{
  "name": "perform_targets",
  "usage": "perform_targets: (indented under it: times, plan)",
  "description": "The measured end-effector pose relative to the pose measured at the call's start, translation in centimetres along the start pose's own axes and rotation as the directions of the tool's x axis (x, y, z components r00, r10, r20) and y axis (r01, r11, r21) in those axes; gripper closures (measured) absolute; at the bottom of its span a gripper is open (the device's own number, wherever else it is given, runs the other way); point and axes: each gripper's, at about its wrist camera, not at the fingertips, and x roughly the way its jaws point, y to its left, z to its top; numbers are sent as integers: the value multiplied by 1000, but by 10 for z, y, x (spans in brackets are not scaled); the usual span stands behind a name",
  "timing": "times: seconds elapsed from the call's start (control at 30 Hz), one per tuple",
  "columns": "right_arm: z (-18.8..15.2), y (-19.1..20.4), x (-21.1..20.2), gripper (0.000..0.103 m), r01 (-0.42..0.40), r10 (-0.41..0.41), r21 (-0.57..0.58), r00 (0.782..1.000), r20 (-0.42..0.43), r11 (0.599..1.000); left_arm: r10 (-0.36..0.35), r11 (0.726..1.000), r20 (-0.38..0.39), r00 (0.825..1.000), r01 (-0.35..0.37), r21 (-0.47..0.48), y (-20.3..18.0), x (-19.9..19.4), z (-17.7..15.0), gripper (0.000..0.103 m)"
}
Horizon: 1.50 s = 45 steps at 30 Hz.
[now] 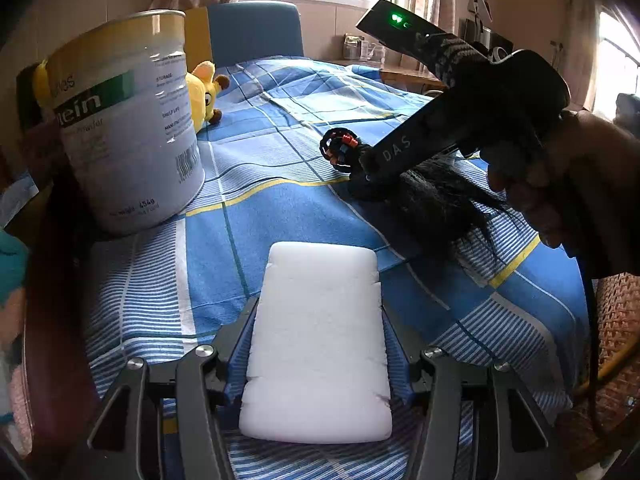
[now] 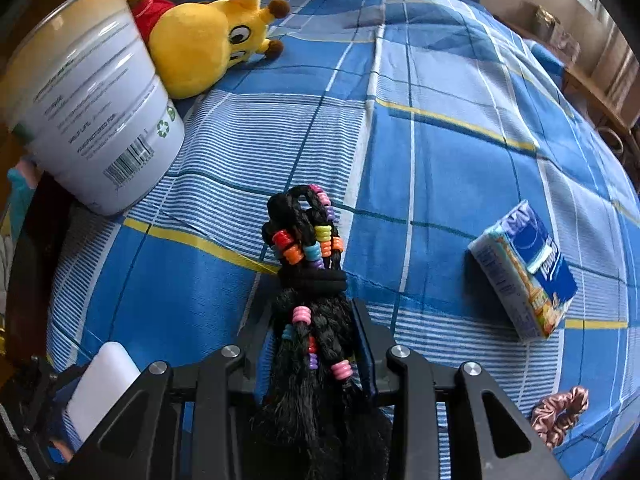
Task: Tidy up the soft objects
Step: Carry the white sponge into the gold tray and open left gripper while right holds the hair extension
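Observation:
My left gripper [image 1: 320, 312] is shut on a white foam sponge [image 1: 318, 340], held over the blue checked cloth [image 1: 280, 208]. The sponge also shows in the right wrist view [image 2: 102, 384] at the lower left. My right gripper [image 2: 312, 320] is shut on a black braided hairpiece with coloured beads [image 2: 310, 248]. The same gripper and hairpiece [image 1: 340, 148] show in the left wrist view, right of centre above the cloth. A yellow plush toy [image 2: 204, 40] lies beside a large white tin [image 2: 88, 104].
The white tin [image 1: 128, 120] stands at the left with the plush toy [image 1: 206, 92] behind it. A blue tissue pack [image 2: 524, 268] and a pink satin scrunchie [image 2: 560, 412] lie at the right. A blue chair [image 1: 256, 28] stands at the far edge.

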Motion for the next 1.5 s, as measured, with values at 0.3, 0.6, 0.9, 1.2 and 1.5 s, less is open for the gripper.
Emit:
perform_targets:
  times: [0.3, 0.6, 0.9, 1.2, 1.5]
  plan:
    - [2, 1, -5, 69, -15, 15, -5, 1000, 9, 1000, 10, 1000, -5, 1000, -10, -3, -1, -1, 0, 46]
    - [1, 6, -6, 69, 7, -6, -36, 1000, 24, 999, -2, 996, -70, 998, -4, -91, 7, -10, 9, 48]
    - [0, 8, -6, 69, 14, -13, -48, 1000, 28, 999, 93, 987, 15, 996, -90, -132, 24, -67, 25, 47]
    - [-2, 16, -6, 69, 45, -42, -80, 998, 40, 996, 216, 939, 18, 976, -203, -276, 90, -112, 23, 47]
    - [-5, 22, -7, 69, 67, -63, -95, 997, 49, 993, 238, 829, -89, 967, -250, -500, 217, -145, -12, 47]
